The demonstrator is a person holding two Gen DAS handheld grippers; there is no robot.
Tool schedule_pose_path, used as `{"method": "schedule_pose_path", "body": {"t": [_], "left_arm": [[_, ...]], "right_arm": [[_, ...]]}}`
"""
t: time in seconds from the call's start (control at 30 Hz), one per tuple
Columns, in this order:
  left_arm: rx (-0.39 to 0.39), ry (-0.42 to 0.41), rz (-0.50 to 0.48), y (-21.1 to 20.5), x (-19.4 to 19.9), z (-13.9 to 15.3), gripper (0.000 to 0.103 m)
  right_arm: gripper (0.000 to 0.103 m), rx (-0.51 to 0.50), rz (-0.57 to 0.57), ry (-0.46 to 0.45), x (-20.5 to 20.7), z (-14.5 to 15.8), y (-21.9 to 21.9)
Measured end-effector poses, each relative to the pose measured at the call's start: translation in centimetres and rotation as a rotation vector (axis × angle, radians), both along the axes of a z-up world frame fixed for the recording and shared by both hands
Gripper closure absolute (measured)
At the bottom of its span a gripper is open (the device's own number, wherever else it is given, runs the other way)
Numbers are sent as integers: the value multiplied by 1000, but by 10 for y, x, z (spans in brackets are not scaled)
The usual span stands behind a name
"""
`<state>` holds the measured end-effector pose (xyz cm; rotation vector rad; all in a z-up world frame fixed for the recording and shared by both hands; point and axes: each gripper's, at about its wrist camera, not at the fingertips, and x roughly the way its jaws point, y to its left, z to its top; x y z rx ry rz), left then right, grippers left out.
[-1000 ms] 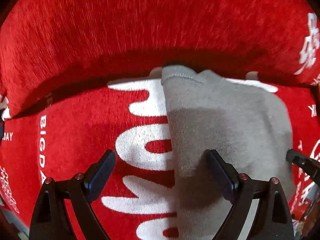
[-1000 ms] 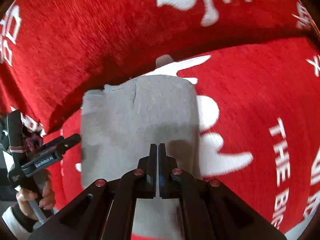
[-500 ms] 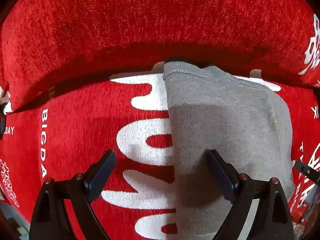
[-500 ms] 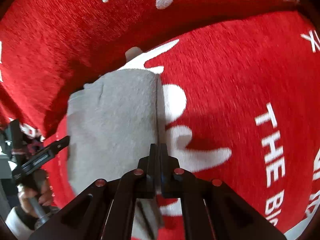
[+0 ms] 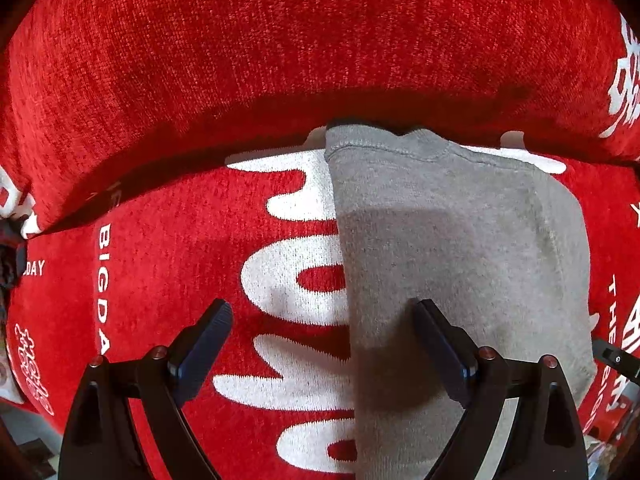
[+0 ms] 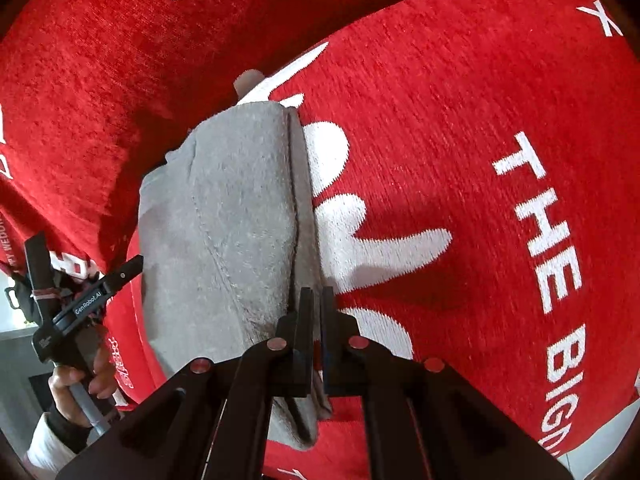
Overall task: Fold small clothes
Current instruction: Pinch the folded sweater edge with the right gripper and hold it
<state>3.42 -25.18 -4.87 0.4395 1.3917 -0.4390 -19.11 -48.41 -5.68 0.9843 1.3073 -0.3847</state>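
Observation:
A small grey garment lies on a red cloth with white lettering. My left gripper is open and empty, its right finger over the garment's left edge. In the right wrist view my right gripper is shut on the right edge of the grey garment and lifts that edge up, so the fabric stands folded over toward the left. The left gripper shows at the far left there, in the person's hand.
The red cloth covers the whole seat. A red cushion or backrest rises directly behind the garment. A pale floor strip shows at the lower right.
My right gripper has risen and swung, pulling the garment's right edge up and over to the left. The garment looks narrower. My left gripper has stayed open and almost still.

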Motion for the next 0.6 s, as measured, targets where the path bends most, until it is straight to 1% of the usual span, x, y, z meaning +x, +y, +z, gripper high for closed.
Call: {"method": "schedule_pose_path", "body": {"t": [0.2, 0.23, 0.27, 0.3, 0.33, 0.4, 0.47, 0.57, 0.6], "left_arm": [[-12, -6, 11, 0, -2, 4, 10], [-12, -11, 10, 0, -2, 5, 0], [-9, -24, 8, 0, -3, 8, 0], [-7, -31, 2, 0, -3, 9, 0], [-7, -30, -3, 0, -3, 10, 0], [-22, -7, -7, 1, -3, 11, 0], [-49, 36, -11, 3, -1, 11, 0], [-87, 121, -2, 8, 3, 6, 0], [-93, 130, -2, 9, 3, 4, 0]], "right_arm": [[99, 13, -2, 1, 0, -4, -2], [98, 12, 1, 1, 0, -4, -2], [97, 11, 2, -1, 0, -3, -3], [89, 12, 1, -6, 0, -3, -4], [71, 16, -1, -11, -1, -3, -4], [49, 25, -6, -25, -1, -3, -7], [48, 33, -8, -40, -1, -3, -10], [48, 56, -8, -58, 0, -4, -13], [47, 70, -9, -66, 1, -5, -15]]}}
